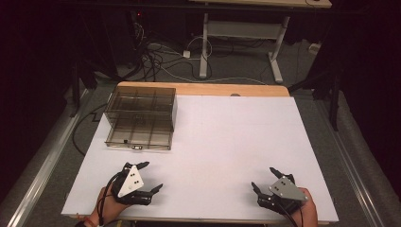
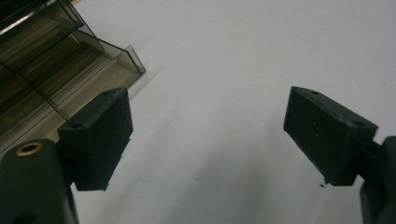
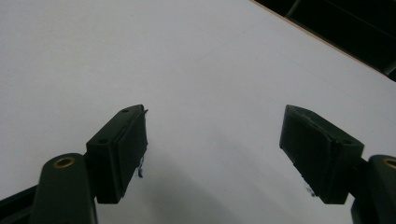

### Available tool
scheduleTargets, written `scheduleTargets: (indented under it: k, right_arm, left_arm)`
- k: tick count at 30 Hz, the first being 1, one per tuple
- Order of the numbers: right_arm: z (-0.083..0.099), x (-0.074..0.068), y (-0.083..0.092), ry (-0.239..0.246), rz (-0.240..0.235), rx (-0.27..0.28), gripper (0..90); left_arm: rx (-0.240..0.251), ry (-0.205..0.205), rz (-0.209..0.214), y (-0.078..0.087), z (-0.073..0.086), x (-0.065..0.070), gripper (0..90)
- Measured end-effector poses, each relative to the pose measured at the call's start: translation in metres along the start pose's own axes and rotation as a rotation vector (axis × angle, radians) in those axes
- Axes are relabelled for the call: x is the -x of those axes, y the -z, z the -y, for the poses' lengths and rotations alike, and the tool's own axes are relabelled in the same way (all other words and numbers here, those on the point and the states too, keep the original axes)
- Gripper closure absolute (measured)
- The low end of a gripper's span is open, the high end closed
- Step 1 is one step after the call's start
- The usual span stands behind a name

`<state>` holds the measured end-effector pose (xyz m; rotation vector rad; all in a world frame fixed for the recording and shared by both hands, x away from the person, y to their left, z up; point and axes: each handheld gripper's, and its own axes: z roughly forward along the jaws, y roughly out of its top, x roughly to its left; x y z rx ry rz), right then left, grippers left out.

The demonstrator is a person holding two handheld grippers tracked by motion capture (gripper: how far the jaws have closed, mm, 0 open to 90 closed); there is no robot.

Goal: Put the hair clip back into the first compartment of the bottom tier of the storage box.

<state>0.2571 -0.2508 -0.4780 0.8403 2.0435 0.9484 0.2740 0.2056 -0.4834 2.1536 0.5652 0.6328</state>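
A smoky clear plastic drawer box [image 1: 141,117] stands at the table's far left, its lower drawer pulled out toward me and divided into compartments. Its corner also appears in the left gripper view as the drawer box [image 2: 56,70]. My left gripper [image 1: 150,176] rests near the front left of the white table, open, jaws wide apart with nothing between them [image 2: 208,135]. My right gripper [image 1: 265,178] sits near the front right, also open and empty [image 3: 215,149]. Each is held by a hand at the table's front edge.
A white sheet [image 1: 227,142] covers the wooden table [image 1: 203,89]. Beyond the far edge are floor cables [image 1: 156,61] and a second table's white legs [image 1: 204,42]. Metal rails [image 1: 42,161] run along both sides.
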Motion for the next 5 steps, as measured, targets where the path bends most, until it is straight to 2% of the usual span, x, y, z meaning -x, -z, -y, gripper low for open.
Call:
scheduleTargets:
  k: [5]
  right_arm:
    - [0.0004,0.0007,0.0001,0.005,0.003,0.002,23.3]
  left_arm:
    - [-0.002,-0.002,-0.002,-0.0005,-0.0005,-0.0014,14.7]
